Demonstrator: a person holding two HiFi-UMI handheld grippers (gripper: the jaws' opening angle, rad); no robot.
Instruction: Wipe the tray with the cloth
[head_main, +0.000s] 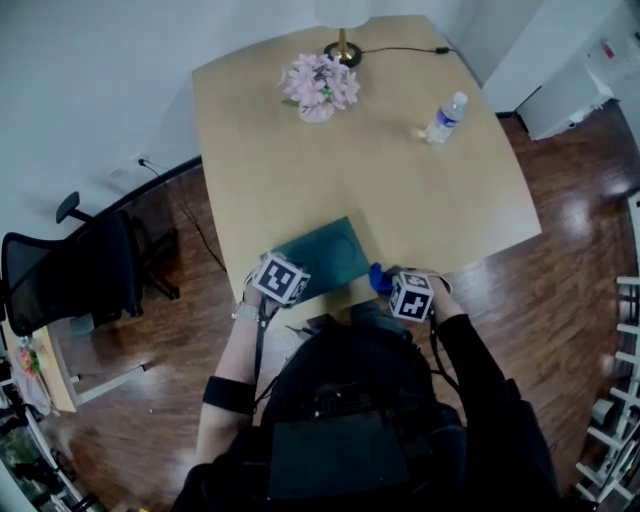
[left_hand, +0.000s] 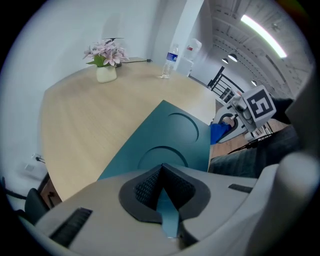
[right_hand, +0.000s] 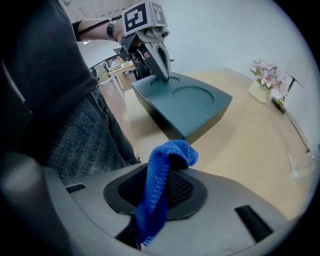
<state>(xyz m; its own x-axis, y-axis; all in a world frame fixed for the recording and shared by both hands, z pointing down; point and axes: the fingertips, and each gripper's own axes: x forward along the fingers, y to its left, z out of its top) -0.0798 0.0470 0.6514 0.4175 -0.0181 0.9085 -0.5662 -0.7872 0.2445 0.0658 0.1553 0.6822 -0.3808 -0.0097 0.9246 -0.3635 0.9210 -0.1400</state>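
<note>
- Left gripper (left_hand: 166, 207) clamps the near edge of the teal tray (head_main: 325, 255) on the wooden table (head_main: 400, 190)
- Right gripper (right_hand: 150, 202) pinches the blue cloth (right_hand: 161, 167) just beside the tray

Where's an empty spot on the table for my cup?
The bare middle of the table, between the teal tray, the flower vase and the water bottle, is free. So is the corner on the bottle's near side. The near edge is crowded: the tray, the left gripper gripping it, and the right gripper with the blue cloth.

Potted flowers (head_main: 319, 88), water bottle (head_main: 446, 117), perhaps a lamp base (head_main: 343, 52), black office chair (head_main: 70, 270)
</note>
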